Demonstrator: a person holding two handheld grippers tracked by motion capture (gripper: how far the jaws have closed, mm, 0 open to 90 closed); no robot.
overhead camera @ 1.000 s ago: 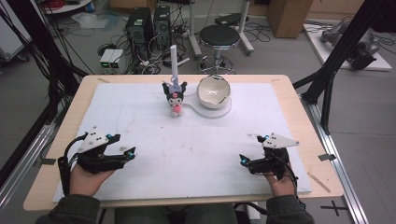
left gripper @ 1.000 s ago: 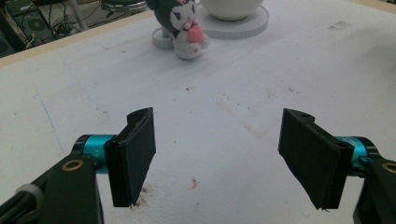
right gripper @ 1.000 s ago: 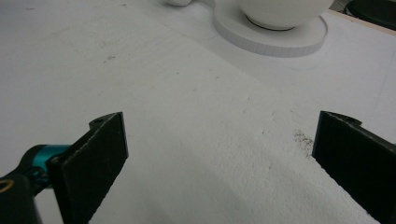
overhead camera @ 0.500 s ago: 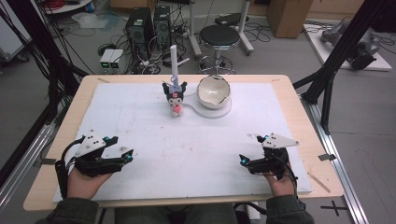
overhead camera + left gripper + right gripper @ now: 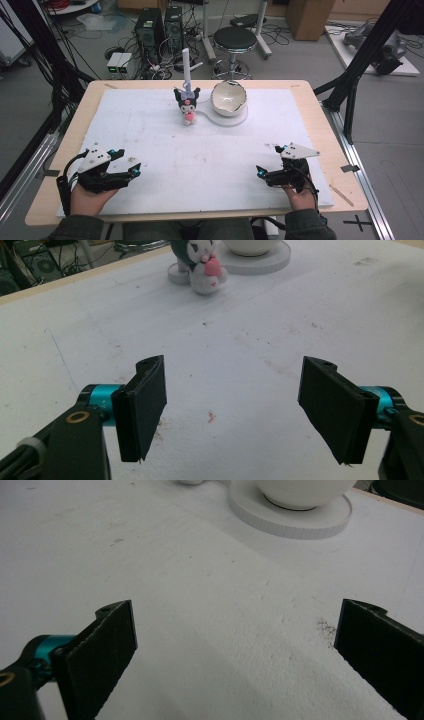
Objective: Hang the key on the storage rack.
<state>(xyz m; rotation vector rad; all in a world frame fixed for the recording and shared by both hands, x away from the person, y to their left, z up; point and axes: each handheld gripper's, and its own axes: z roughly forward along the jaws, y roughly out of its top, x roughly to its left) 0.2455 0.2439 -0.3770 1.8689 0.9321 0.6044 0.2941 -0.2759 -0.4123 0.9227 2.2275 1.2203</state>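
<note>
Nearest, the left gripper (image 5: 131,172) and right gripper (image 5: 261,172) rest low on the white counter (image 5: 210,150), both with jaws spread wide and empty. Farther back, well apart from them, the plush toy (image 5: 187,104) stands just beside the white bowl (image 5: 229,97).

Floor: grey (image 5: 60,105), strewn with cables
Furniture: black stool (image 5: 235,38), computer towers (image 5: 159,25), wooden table (image 5: 320,120)

Bench (image 5: 320,107): wooden top, covered by a white board (image 5: 210,165). At 12 o'clock: plush doll (image 5: 187,104); just beside it at 1 o'clock, white bowl (image 5: 229,97) on a round disc (image 5: 239,119).
</note>
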